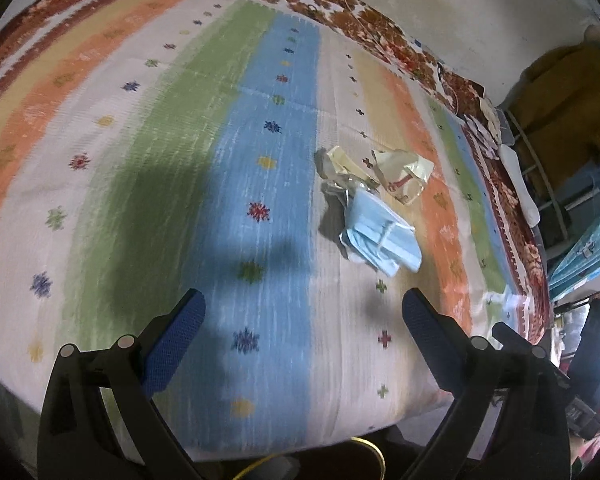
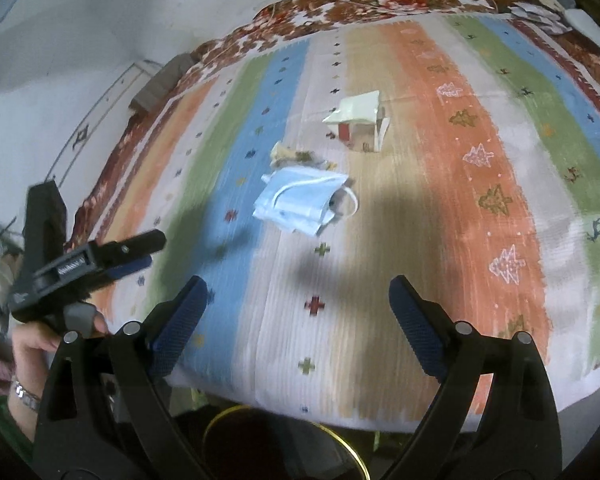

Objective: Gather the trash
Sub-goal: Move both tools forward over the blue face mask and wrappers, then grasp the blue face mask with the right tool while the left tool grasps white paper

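Reaching for the mask (image 2: 306,204) comes first, I judge, since it lies nearest on the bed cover (image 2: 480,184), on the pale stripe. My right gripper (image 2: 298,312) is spread wide with nothing between its pads, and my left gripper (image 1: 304,320) is likewise released and empty. Crumpled scraps (image 2: 300,158) touch the mask's far edge; the cream wrapper (image 2: 360,120) sits apart beyond it. I'd come down over the mask's folded middle, straddle it, pinch the layers together, and avoid snagging the cloth.
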Available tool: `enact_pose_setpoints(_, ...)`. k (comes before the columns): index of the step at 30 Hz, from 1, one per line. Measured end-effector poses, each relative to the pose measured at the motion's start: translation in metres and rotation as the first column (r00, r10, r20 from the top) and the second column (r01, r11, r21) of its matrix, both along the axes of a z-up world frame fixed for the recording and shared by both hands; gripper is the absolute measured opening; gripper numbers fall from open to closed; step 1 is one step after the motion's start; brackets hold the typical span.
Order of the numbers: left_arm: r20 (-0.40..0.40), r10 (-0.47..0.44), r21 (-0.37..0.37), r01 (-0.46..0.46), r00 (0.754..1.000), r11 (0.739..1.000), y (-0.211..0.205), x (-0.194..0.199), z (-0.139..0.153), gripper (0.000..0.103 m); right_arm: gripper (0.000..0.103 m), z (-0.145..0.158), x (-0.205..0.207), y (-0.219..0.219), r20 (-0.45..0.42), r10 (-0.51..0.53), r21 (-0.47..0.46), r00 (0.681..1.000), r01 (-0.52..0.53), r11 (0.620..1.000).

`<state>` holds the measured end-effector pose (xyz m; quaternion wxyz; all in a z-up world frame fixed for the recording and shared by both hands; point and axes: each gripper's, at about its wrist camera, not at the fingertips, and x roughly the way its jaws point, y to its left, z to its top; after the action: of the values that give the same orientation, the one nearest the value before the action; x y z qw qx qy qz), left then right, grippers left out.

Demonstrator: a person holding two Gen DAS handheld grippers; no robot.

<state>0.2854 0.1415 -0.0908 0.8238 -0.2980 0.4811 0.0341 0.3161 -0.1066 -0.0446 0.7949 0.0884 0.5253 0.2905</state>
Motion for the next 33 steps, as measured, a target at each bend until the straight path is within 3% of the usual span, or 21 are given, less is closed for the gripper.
enact_pose_setpoints(4, 0.026, -0.039, -0.010, 0.039, 0.999, 0.999, 0.000, 0.019, -0.006, 0.094, 0.086, -0.014, 0.018, 0.000, -0.049, -0.016, 0.049, 0.999, 0.019, 0.999)
enact_pose_setpoints(15, 0.047, -0.092, -0.019, 0.093, 0.995, 0.995, -0.003, 0.061, -0.020, 0.078, 0.067, -0.056, 0.062, 0.011, -0.181, -0.043, 0.102, 0.983, 0.062, 0.993)
enact_pose_setpoints(20, 0.054, -0.079, -0.055, 0.082, 0.995, 0.995, 0.005, 0.075, -0.034, 0.067, 0.060, -0.072, 0.077, 0.014, -0.232, -0.051, 0.129, 0.971, 0.082, 0.988)
enact_pose_setpoints(33, 0.079, -0.046, -0.133, 0.057, 0.996, 0.990, 0.002, 0.102, -0.055, 0.047, 0.044, -0.088, 0.095, 0.026, -0.293, -0.031, 0.175, 0.956, 0.086, 0.981)
